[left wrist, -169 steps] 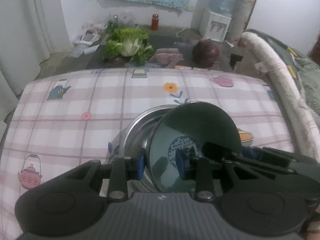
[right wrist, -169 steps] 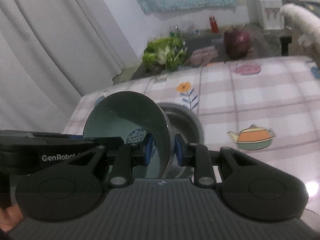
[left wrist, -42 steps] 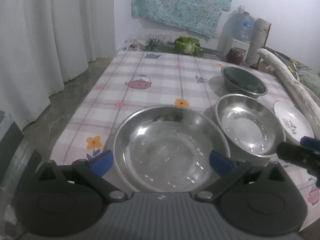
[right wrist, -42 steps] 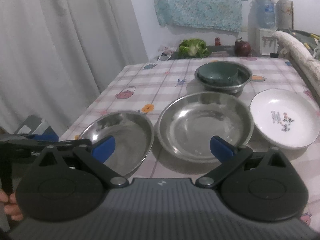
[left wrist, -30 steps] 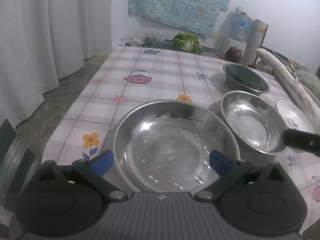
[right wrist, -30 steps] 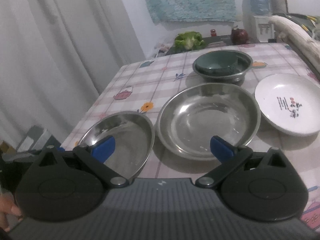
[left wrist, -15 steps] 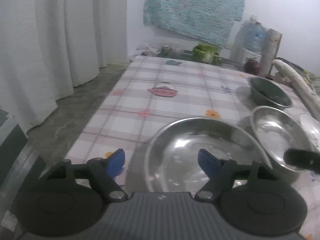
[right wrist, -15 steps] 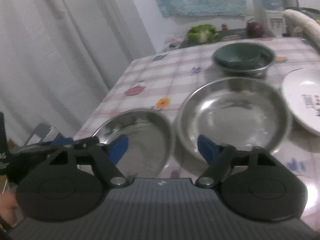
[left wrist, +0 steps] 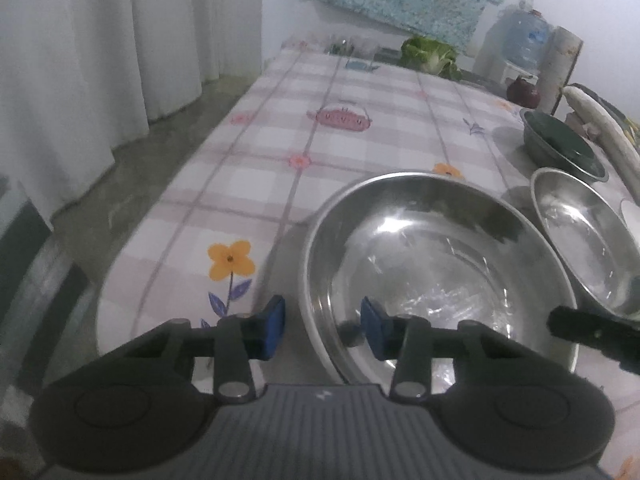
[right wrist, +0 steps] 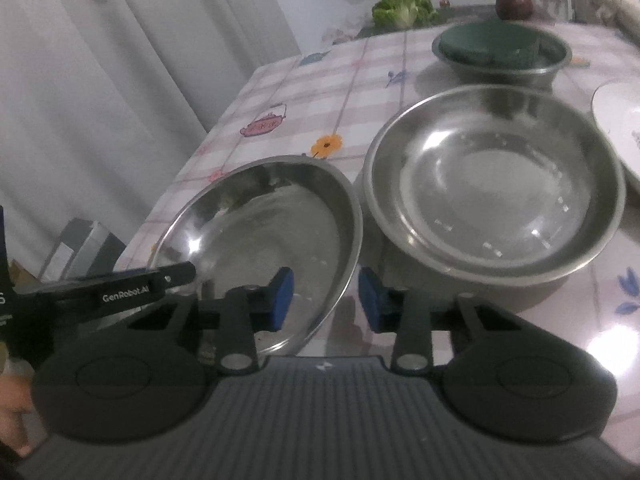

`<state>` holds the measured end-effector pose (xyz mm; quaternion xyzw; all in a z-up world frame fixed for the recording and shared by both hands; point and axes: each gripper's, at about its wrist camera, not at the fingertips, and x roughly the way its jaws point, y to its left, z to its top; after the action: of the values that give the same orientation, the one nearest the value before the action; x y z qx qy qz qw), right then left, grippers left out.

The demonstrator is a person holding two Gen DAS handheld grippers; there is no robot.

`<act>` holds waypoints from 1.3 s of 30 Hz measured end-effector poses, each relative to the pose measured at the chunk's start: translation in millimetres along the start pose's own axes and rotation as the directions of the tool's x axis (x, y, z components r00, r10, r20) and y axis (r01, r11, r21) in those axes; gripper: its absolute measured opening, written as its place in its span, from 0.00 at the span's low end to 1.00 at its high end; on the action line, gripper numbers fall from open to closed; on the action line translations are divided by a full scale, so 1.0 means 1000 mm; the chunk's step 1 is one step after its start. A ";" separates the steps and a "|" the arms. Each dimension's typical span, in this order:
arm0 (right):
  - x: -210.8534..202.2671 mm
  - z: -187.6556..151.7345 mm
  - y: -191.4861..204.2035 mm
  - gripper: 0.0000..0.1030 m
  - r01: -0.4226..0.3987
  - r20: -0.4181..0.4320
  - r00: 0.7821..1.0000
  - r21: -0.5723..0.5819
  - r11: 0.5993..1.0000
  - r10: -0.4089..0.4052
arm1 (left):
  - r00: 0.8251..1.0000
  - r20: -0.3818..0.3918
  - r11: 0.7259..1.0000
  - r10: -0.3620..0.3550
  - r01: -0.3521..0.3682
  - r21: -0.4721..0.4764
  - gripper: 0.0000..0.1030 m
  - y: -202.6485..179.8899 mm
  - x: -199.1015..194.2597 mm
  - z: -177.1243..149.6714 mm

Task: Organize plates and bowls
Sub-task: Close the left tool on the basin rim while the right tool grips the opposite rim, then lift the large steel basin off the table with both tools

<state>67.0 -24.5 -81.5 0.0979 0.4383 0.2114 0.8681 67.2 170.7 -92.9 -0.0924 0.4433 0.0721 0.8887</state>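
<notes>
At table's near edge: steel bowl (left wrist: 436, 272), rim straddled by my left gripper (left wrist: 322, 328) and right gripper (right wrist: 325, 300), jaws closing, not yet pinching. Opposite-side holds, presumably for a level two-handed lift onto second steel bowl (right wrist: 494, 188).

Three steel bowls sit on the tabletop (right wrist: 400, 80): the nearest steel bowl (right wrist: 272, 224) at 7 o'clock, a second steel bowl (right wrist: 492, 184) at 3 o'clock, and a third steel bowl (right wrist: 500, 66) at 1 o'clock. One green bowl (right wrist: 488, 42) sits inside that third. One white plate (right wrist: 616, 120) lies at 3 o'clock.
</notes>
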 end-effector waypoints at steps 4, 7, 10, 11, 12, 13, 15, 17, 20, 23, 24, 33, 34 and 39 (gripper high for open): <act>0.003 -0.002 -0.001 0.18 -0.012 -0.003 1.000 -0.008 1.000 0.012 | 1.000 0.003 1.000 0.015 -0.015 0.013 0.31 -0.003 -0.003 -0.003; 0.001 -0.003 -0.005 0.14 -0.032 -0.010 0.999 -0.004 0.999 0.032 | 1.000 -0.003 1.000 0.017 -0.017 0.006 0.30 -0.002 -0.007 -0.005; -0.002 -0.004 -0.005 0.14 -0.041 -0.008 0.999 -0.021 0.999 0.041 | 1.000 -0.010 1.000 0.008 -0.008 0.007 0.30 -0.002 -0.012 -0.009; -0.004 -0.005 -0.005 0.14 -0.042 -0.007 0.999 -0.026 0.999 0.042 | 1.000 -0.011 1.000 0.010 -0.010 0.014 0.30 -0.003 -0.014 -0.011; -0.005 -0.006 -0.006 0.14 -0.046 -0.008 0.999 -0.029 0.999 0.045 | 1.000 -0.014 1.000 0.011 -0.010 0.023 0.30 -0.005 -0.016 -0.014; -0.007 -0.008 -0.006 0.14 -0.048 -0.008 0.999 -0.032 0.998 0.047 | 1.000 -0.017 0.999 0.010 -0.010 0.031 0.30 -0.006 -0.018 -0.017; -0.010 -0.011 -0.006 0.14 -0.048 -0.007 0.999 -0.042 0.998 0.047 | 1.000 -0.025 0.999 0.002 -0.001 0.040 0.30 -0.008 -0.023 -0.022; -0.014 -0.014 -0.008 0.14 -0.047 -0.007 0.999 -0.048 0.998 0.047 | 0.999 -0.037 0.999 -0.008 0.010 0.045 0.30 -0.009 -0.027 -0.027; -0.020 -0.018 -0.013 0.14 -0.050 -0.009 0.999 -0.049 0.998 0.050 | 0.998 -0.053 0.998 -0.027 0.030 0.055 0.30 -0.013 -0.033 -0.034; -0.027 -0.021 -0.016 0.14 -0.048 -0.002 0.999 -0.056 0.997 0.048 | 0.996 -0.066 0.997 -0.053 0.057 0.061 0.30 -0.017 -0.039 -0.039; -0.030 -0.023 -0.018 0.14 -0.044 0.003 0.999 -0.060 0.997 0.044 | 0.996 -0.070 0.996 -0.061 0.066 0.062 0.30 -0.018 -0.040 -0.041; -0.042 -0.028 -0.037 0.14 -0.026 0.044 0.999 -0.024 0.999 0.027 | 0.993 -0.085 0.991 -0.079 0.088 0.105 0.39 -0.034 -0.044 -0.047; -0.042 -0.028 -0.038 0.15 -0.026 0.047 0.999 -0.023 0.999 0.027 | 0.994 -0.082 0.990 -0.079 0.087 0.109 0.43 -0.034 -0.044 -0.047; -0.043 -0.028 -0.041 0.15 -0.037 0.054 0.998 -0.009 0.999 0.037 | 0.999 -0.045 0.991 -0.031 0.036 0.129 0.56 -0.030 -0.045 -0.040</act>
<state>33.4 -80.3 -82.0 0.1083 0.4119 0.2263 0.8760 15.9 130.0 -77.1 -0.0434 0.4642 0.0261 0.8843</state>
